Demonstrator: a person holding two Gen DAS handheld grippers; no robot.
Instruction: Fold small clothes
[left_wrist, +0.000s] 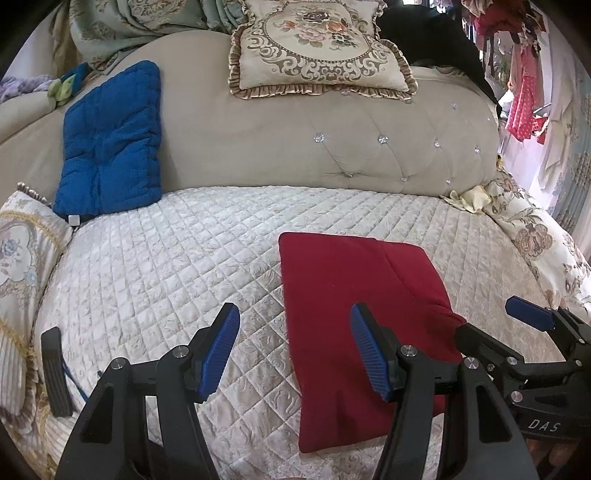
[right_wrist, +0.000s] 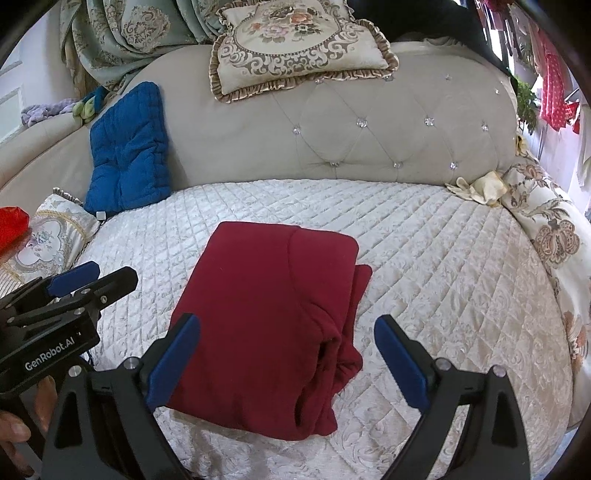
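Note:
A dark red garment lies folded in a thick rectangle on the white quilted bed cover. It also shows in the right wrist view, with layered edges at its right side. My left gripper is open and empty, its right finger over the garment's near left part. My right gripper is open and empty, straddling the garment's near end just above it. The right gripper also shows in the left wrist view at the garment's right edge. The left gripper shows in the right wrist view at the left.
A beige tufted headboard curves behind the bed. A blue cushion leans on it at the left, an ornate pillow sits on top. Floral pillows lie at both sides. A black remote lies at the left. Clothes hang at far right.

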